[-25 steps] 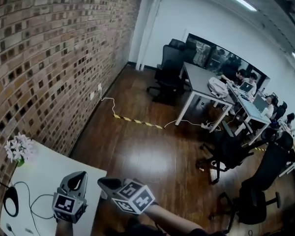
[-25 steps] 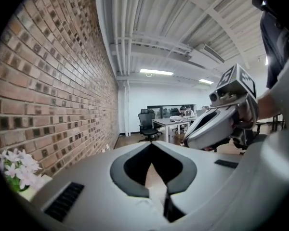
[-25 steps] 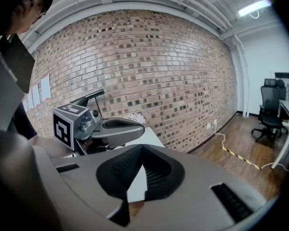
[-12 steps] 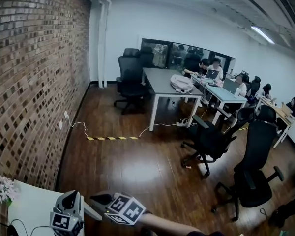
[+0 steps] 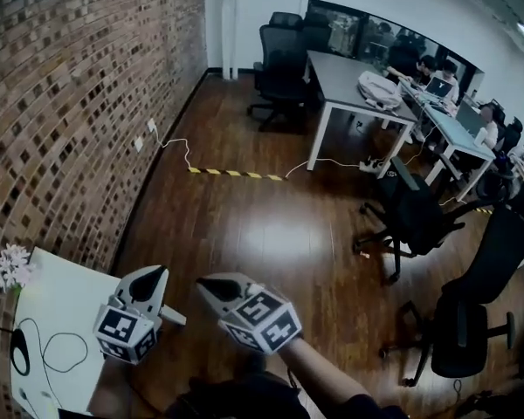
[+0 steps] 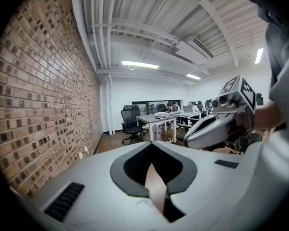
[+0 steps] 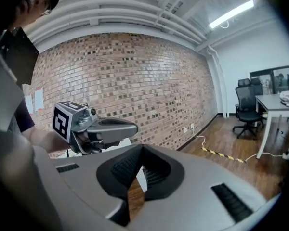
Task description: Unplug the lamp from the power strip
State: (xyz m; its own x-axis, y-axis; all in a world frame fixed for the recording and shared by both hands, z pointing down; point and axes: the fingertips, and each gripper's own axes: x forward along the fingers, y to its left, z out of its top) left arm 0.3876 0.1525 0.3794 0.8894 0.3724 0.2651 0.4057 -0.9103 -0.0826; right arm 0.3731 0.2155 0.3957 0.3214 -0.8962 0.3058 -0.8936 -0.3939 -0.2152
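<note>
Both grippers hover side by side past the corner of a white table (image 5: 65, 299), and neither holds anything. My left gripper (image 5: 157, 275) is shut, with its tips together (image 6: 151, 146). My right gripper (image 5: 206, 285) is shut as well, its pads meeting at the tip (image 7: 140, 148). On the table's left part lies a black oval object (image 5: 19, 349) with a thin black cable (image 5: 59, 356) looped beside it. I cannot make out a lamp or a power strip on the table. Each gripper shows in the other's view: the right gripper (image 6: 200, 131) and the left gripper (image 7: 127, 127).
A brick wall (image 5: 79, 103) runs along the left. A small bunch of pale flowers (image 5: 11, 267) stands at the table's back corner. Beyond is dark wood floor (image 5: 262, 234) with black office chairs (image 5: 415, 216), grey desks (image 5: 349, 81), people seated at the far desks, and striped tape (image 5: 231, 174) over a white cable.
The head view swung up toward the room, then down again, so more of the white table shows now. Both grippers stay shut and side by side, a little higher in the picture.
</note>
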